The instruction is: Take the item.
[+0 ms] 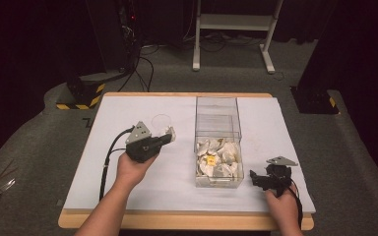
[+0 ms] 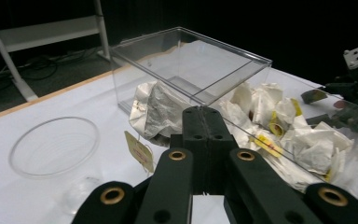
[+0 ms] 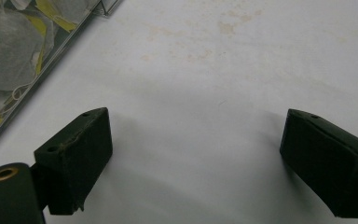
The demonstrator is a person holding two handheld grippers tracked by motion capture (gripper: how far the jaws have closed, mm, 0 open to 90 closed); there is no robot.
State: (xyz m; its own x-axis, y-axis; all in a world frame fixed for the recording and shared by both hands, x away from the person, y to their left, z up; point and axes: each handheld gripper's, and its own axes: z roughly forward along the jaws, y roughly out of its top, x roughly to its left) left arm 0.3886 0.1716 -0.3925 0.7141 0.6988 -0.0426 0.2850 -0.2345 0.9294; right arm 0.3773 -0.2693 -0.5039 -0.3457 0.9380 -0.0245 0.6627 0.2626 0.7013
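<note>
At the near edge of the counter (image 1: 128,196) I keep my right tool (image 1: 259,178) low, its jaws wide apart with nothing between them, only white cloth under them in the right gripper view. I think it waits there so it does not block the box.

A little farther, my left tool (image 2: 203,122) has its jaws pressed together on a tea bag (image 2: 154,112), which hangs just beyond the tips; its paper tag (image 2: 139,150) dangles on the string below. In the high view the same tea bag (image 1: 169,133) sits above the counter, between the box and the glass, so I judge it is being carried from one to the other.

To the side stands the empty clear glass (image 2: 53,147), near the left tool, and it looks like the place for the tea bag. The clear plastic box (image 1: 217,142) holds many more tea bags in its near part; its tall wall could catch the string.

Beyond the counter are cables and a white frame (image 1: 236,29) on the floor, well apart from my work.
</note>
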